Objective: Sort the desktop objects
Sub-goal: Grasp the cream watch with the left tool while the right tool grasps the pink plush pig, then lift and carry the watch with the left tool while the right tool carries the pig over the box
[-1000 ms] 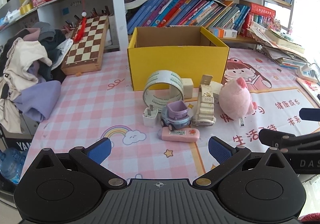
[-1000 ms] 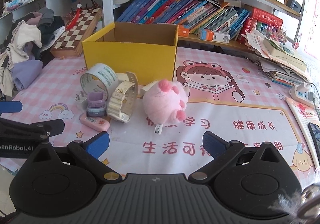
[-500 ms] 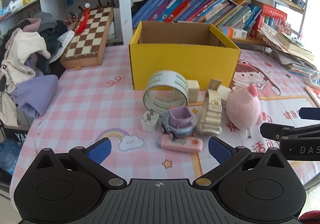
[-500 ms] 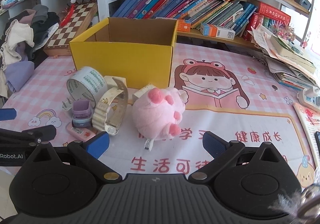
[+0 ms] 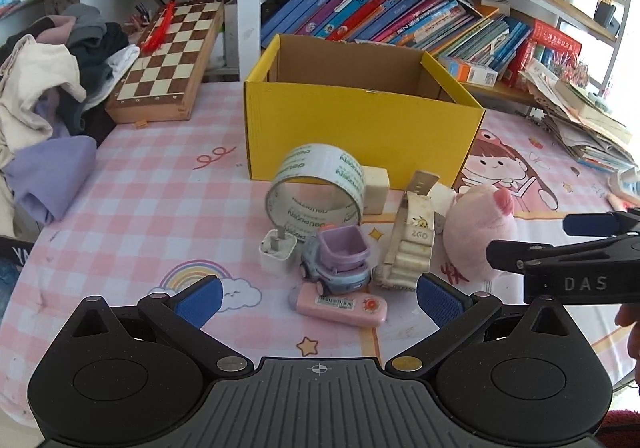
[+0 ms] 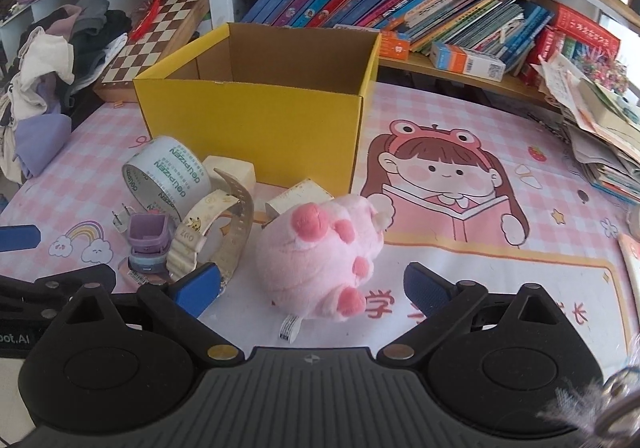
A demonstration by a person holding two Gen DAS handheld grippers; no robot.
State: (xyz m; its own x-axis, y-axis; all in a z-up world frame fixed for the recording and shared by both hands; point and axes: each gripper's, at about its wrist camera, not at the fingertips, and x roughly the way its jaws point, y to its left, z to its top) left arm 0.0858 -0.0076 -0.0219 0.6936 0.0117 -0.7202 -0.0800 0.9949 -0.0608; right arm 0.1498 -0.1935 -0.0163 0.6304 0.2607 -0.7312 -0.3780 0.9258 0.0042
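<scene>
Currently both your tools empty: left gripper (image 5: 318,298) spread wide over pink eraser (image 5: 342,304) and toy truck (image 5: 336,262); right gripper (image 6: 312,286) spread wide, pink plush pig (image 6: 320,258) between its fingers. Judgement: approach-to-grasp stage. Next move calls for closing squarely on plush body, then lift clear of yellow box (image 6: 256,124) near wall. Pig lies on side, feet toward you, soft, label trailing near edge. Tape roll (image 5: 316,188), watch (image 5: 412,244), charger plug (image 5: 278,254) cluster near box front, outside it. Box interior visible part bare; floor hidden.
</scene>
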